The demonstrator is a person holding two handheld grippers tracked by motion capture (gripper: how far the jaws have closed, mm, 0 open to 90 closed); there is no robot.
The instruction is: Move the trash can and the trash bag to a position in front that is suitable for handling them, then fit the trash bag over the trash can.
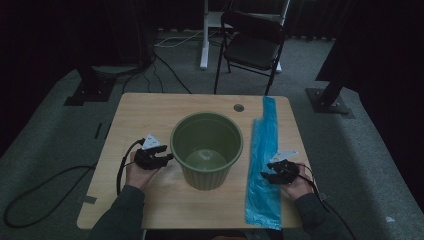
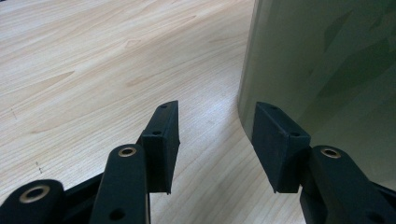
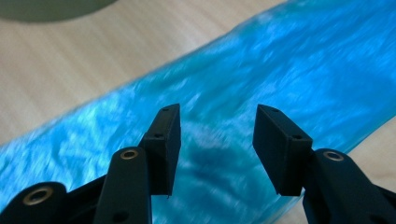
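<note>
Blue bag (image 3: pixel 261 84) flat under open right tool (image 3: pixel 217 154), untouched

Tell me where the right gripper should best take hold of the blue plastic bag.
Probably at the blue plastic bag's long edge, from above. It lies flat along the table right of the green bin, so the open right gripper needs to pinch up a fold.
</note>
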